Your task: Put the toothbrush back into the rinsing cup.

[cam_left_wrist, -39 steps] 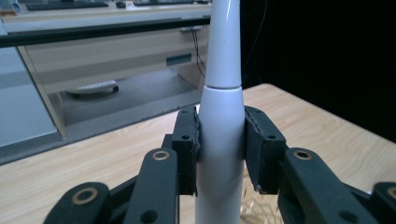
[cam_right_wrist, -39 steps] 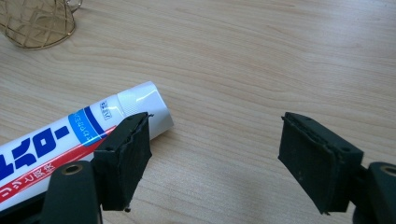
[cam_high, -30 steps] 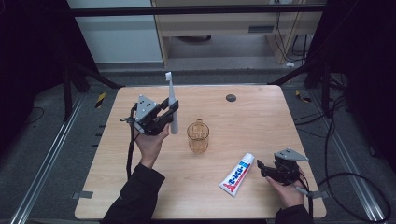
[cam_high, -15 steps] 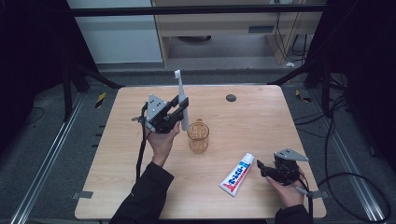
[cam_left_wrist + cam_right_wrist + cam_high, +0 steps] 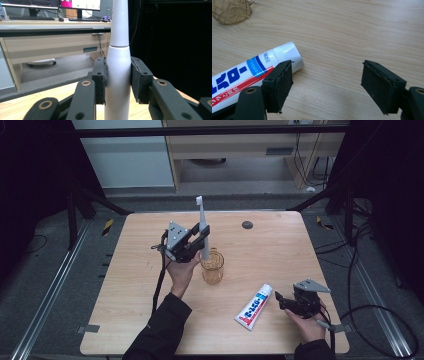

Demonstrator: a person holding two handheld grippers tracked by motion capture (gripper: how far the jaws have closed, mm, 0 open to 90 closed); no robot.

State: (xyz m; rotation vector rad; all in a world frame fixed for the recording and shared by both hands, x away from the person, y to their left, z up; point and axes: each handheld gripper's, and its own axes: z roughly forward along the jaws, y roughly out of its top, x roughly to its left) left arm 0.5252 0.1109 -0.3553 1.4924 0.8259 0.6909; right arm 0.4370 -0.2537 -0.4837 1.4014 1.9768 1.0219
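My left gripper (image 5: 199,241) is shut on a white electric toothbrush (image 5: 202,227), held upright with its brush head up and its lower end at the rim of an amber glass cup (image 5: 212,268). In the left gripper view both pads press the toothbrush handle (image 5: 118,75). A white, blue and red toothpaste tube (image 5: 254,306) lies flat on the table in front of the cup. My right gripper (image 5: 278,299) rests just right of the tube, open, with nothing between its jaws. In the right gripper view the tube's cap end (image 5: 287,53) lies beside the left pad.
The light wooden table (image 5: 280,250) has a small dark round spot (image 5: 247,224) near its far edge. A corner of the cup (image 5: 230,11) appears in the right gripper view. Dark floor, metal rails and cables surround the table, with a desk beyond.
My left gripper has carried the upright toothbrush to the right and slightly down, from left of the cup to just above its rim. The right gripper and the toothpaste tube have stayed put.
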